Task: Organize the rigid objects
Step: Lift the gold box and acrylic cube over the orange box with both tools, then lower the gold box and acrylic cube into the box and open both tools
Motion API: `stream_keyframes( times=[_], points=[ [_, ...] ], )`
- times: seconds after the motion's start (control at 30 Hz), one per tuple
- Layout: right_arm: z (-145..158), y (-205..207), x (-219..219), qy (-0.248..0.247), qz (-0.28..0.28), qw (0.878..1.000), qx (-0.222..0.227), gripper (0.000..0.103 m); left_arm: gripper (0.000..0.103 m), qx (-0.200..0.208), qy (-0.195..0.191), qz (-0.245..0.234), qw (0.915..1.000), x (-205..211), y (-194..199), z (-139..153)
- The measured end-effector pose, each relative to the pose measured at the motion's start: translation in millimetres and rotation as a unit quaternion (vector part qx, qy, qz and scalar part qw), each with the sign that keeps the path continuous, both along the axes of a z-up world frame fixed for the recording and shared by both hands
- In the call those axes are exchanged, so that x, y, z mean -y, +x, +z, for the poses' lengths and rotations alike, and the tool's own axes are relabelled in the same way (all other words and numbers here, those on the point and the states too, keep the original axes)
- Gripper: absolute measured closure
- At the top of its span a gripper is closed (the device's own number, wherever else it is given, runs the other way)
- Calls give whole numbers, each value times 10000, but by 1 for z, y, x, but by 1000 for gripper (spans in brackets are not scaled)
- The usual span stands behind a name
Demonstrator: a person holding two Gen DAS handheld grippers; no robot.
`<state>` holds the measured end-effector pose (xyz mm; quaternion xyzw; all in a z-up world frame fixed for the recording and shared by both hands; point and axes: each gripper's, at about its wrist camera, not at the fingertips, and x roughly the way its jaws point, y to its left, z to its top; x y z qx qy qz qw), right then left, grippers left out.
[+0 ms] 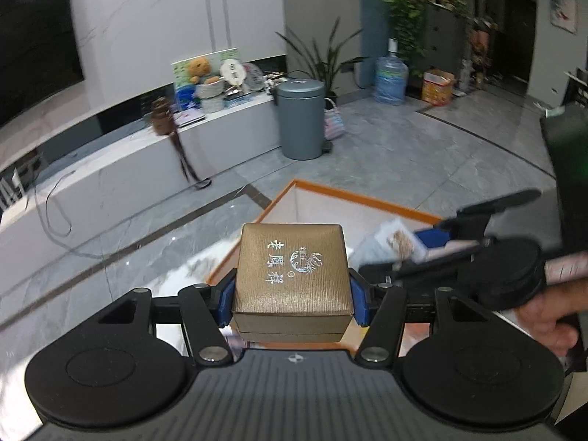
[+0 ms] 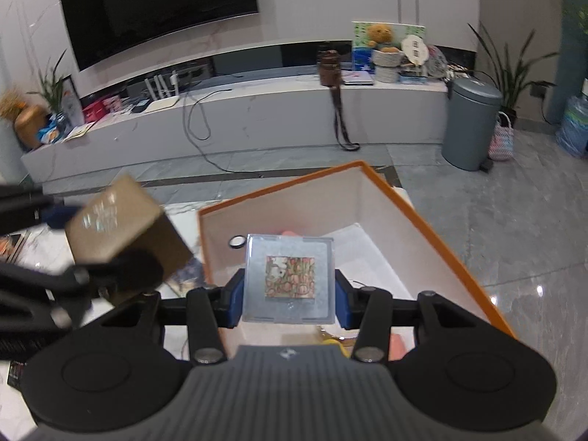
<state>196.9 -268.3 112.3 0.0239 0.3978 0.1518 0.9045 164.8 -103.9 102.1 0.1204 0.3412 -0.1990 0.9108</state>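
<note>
My left gripper [image 1: 290, 294] is shut on a gold gift box [image 1: 290, 268] with silver characters on its lid, held in the air near the left wall of an orange-rimmed white box [image 1: 352, 198]. My right gripper [image 2: 288, 294] is shut on a clear square case [image 2: 289, 279] with a flower picture, held over the orange box's inside [image 2: 371, 220]. The gold box [image 2: 114, 228] and left gripper show blurred at the left of the right wrist view. The right gripper with the clear case [image 1: 398, 244] shows at the right of the left wrist view.
The orange box holds a small round object [image 2: 237, 241] and some yellow and pink items [image 2: 338, 341] near its front. A grey bin [image 2: 470, 121] stands on the tiled floor. A long white TV bench [image 2: 239, 114] with clutter runs behind. Papers lie on the table at left [image 2: 14, 242].
</note>
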Motion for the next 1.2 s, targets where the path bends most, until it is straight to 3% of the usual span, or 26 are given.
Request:
stream_keyframes(
  times=[0.3, 0.53, 0.83, 1.2],
  points=[
    [-15, 24, 17, 119, -260, 9995, -156, 56, 36, -105, 233, -217, 9994, 24, 25, 0],
    [-29, 42, 27, 35, -497, 9981, -370, 56, 36, -427, 202, -240, 9986, 40, 41, -27],
    [-49, 53, 42, -205, -858, 9939, -666, 56, 36, -833, 443, -252, 9952, 52, 67, -67],
    [-65, 62, 54, -242, -1114, 9898, -857, 56, 36, -975, 828, -230, 9915, 77, 105, -94]
  ],
)
